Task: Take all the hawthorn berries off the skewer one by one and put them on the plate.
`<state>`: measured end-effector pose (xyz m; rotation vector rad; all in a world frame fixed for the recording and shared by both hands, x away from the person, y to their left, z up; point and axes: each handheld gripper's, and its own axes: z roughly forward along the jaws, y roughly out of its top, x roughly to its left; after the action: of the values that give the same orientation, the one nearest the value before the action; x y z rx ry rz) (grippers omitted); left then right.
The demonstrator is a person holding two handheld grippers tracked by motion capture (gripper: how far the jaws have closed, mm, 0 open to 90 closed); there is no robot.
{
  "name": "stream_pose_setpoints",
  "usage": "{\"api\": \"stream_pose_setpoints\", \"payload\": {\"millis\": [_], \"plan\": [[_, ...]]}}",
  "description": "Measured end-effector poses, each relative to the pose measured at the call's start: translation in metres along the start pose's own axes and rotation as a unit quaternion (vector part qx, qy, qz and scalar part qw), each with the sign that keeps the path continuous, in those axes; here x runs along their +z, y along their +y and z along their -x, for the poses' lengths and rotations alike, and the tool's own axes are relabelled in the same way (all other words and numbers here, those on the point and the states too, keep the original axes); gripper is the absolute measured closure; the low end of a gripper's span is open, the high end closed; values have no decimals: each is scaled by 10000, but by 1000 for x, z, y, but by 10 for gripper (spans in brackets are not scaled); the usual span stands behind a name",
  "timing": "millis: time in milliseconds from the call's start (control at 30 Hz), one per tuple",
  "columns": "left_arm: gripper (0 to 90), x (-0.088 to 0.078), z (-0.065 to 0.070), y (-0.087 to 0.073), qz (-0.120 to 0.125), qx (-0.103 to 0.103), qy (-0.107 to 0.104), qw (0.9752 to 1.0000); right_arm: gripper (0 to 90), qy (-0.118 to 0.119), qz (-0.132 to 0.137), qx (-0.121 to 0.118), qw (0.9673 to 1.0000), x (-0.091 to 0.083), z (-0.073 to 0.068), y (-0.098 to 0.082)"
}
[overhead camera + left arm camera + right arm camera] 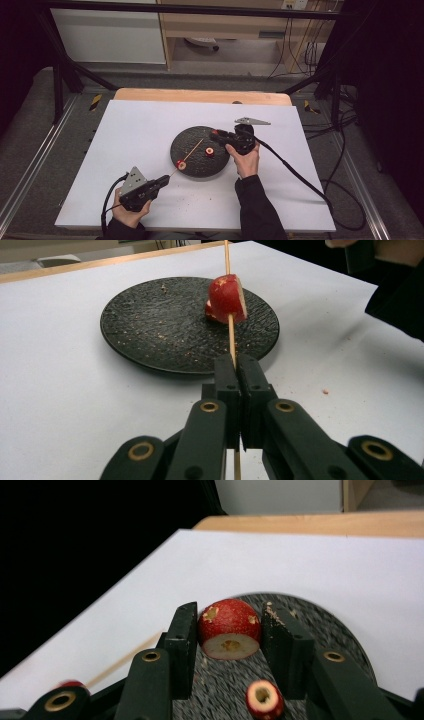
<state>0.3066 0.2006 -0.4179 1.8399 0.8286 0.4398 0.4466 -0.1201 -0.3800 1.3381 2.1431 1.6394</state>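
The work in hand looks like threading red fruit pieces onto a wooden skewer [231, 335] over the dark plate [187, 142] in the middle of the white counter [135, 125]. The left gripper [161, 181], just off the plate's near-left rim, has its fingers [227, 385] pinched fully together on the skewer, which slants across the plate with one fruit piece [226, 299] already on it near that rim. The right gripper [218, 135], at the plate's right edge, has its fingers [182, 635] at a narrow spread clamped on a round cored fruit piece [229, 628], lifted a little above the plate; another small cored piece [264, 698] lies on the plate below it. To do this well, I would keep the skewer hand still and firm, turn the held piece so its cored hole faces the skewer's free tip, then bring it along the skewer's line, not across it. Squeezing harder risks crushing the soft fruit; a slanted approach could split it or bend the skewer.
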Motion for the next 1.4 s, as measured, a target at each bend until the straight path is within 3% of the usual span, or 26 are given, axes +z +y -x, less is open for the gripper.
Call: {"api": "stream_pose_setpoints", "payload": {"millis": [467,667,933,1167,1267,1400], "plan": [[884,2,0,0,-52,-25,-4,10000,598,-49,-783,45,9969,24,8,-56],[884,3,0,-1,-76,-19,-9,10000,582,-108,-949,0,9954,27,8,-66],[884,4,0,-1,-91,-24,-14,10000,470,-6,-664,-158,9977,10,-2,-57],[884,6,1,-1,-126,2,-16,9999,247,194,-330,-293,9988,-9,-16,-53],[884,6,1,-1,-135,4,-6,9999,154,381,-296,-280,9984,-14,-21,-54],[884,7,1,-1,-143,-6,-7,9999,84,433,-285,-302,9982,-17,-26,-55]]}}
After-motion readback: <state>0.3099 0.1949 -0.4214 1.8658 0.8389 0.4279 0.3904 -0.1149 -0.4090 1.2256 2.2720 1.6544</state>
